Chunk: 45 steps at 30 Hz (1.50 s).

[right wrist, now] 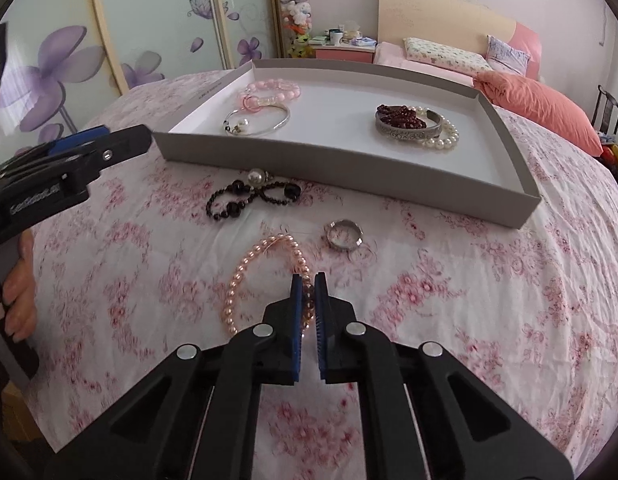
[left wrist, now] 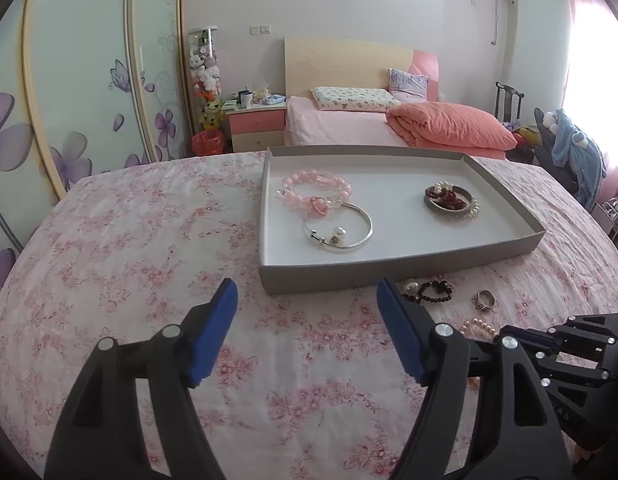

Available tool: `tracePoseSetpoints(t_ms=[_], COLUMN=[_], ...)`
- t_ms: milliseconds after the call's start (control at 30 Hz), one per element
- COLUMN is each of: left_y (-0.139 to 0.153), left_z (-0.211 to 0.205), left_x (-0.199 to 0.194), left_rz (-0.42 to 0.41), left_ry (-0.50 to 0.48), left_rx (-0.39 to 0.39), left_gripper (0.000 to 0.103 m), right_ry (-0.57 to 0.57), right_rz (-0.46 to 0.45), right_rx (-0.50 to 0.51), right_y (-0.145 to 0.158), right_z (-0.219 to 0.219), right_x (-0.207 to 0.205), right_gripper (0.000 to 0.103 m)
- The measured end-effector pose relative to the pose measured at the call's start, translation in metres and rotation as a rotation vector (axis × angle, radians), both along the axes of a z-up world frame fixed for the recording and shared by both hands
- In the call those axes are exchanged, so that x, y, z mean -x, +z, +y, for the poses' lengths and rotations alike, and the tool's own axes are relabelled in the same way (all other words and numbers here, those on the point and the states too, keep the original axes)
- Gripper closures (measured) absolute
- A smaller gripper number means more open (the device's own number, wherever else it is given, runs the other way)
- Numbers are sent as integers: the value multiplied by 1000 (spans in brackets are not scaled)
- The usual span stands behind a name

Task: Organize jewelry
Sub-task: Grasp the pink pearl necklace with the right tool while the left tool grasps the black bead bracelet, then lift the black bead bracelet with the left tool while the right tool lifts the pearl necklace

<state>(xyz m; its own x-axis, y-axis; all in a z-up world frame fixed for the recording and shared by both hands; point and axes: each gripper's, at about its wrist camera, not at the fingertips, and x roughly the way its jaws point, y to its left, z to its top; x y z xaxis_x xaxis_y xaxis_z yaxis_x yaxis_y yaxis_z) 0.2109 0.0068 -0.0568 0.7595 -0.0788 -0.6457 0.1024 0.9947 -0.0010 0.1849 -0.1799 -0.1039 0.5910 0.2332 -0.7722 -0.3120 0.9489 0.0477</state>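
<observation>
- Already sorted, by the look of it: the grey tray [right wrist: 349, 160] on the floral-clothed surface [right wrist: 489, 300] holds two groups.
- Toward the tray's left wall lie a pink bead bracelet [right wrist: 275, 88] and a silver bangle [right wrist: 257, 122] with a pearl charm; they touch where they overlap.
- Toward the tray's right wall sits an engraved silver cuff [right wrist: 407, 133] with dark red beads [right wrist: 401, 114] piled in it and a white pearl strand [right wrist: 443, 136] looping around its right side.
- Still out on the cloth, just in front of the tray's near wall: a black bead bracelet [right wrist: 251, 196] twisted into a figure eight, with a single pearl piece [right wrist: 255, 177] at its top edge, right against the tray wall.
- A silver ring [right wrist: 344, 234] lies a little nearer the camera, apart from the black beads.
- The rose-gold pearl bracelet [right wrist: 261, 272] lies nearest the surface's front edge.
- The right claw [right wrist: 307, 280] is pressed together with that bracelet's right side caught between its blue pads; the strand rests on the cloth, so I judge the lift not yet begun.
- The left claw [left wrist: 305, 304] hovers spread wide over bare cloth near the tray's front-left corner, holding nothing.
- My reading: roughly half done, with five pieces in the tray and four outside, one of them now gripped.
- Left to do: carry the pinched bracelet into the tray, then the ring, black beads and pearl piece.
</observation>
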Motion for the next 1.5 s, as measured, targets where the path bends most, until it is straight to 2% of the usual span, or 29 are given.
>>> tracePoseSetpoints(t_ms=[167, 300, 467, 600, 800, 1167, 1233, 1333, 1400, 1500], left_y=[-9, -18, -31, -34, -40, -46, -45, -45, -45, -45], left_z=[-20, -38, -55, -57, -61, -61, -62, -63, -65, -69], left_x=[-2, -6, -16, -25, -33, -43, -44, -45, -44, -41], left_rz=[26, 57, 110, 131, 167, 207, 208, 205, 198, 189], left_ry=[-61, -117, -149, -142, -144, -147, -153, -166, -181, -198], left_rx=[-23, -41, -50, -21, -29, -29, -35, -41, -46, -62], left_gripper=[29, 28, 28, 30, 39, 45, 50, 63, 78, 87], right_ry=[-141, -254, -259, -259, -258, -256, -253, -251, -252, -252], right_rz=[-16, -15, -18, -12, -10, -5, -4, -4, -4, -4], right_rx=[60, 47, 35, 5, -2, -20, -22, -23, -23, -22], right_y=[1, 0, -1, -2, -2, -2, -2, -2, -2, -2], right_z=[-39, -69, -73, -78, -77, -80, -79, -79, -79, -79], right_x=[-11, -29, -31, -31, -32, -32, -32, -33, -33, -32], right_gripper=[96, 96, 96, 96, 96, 95, 95, 95, 95, 95])
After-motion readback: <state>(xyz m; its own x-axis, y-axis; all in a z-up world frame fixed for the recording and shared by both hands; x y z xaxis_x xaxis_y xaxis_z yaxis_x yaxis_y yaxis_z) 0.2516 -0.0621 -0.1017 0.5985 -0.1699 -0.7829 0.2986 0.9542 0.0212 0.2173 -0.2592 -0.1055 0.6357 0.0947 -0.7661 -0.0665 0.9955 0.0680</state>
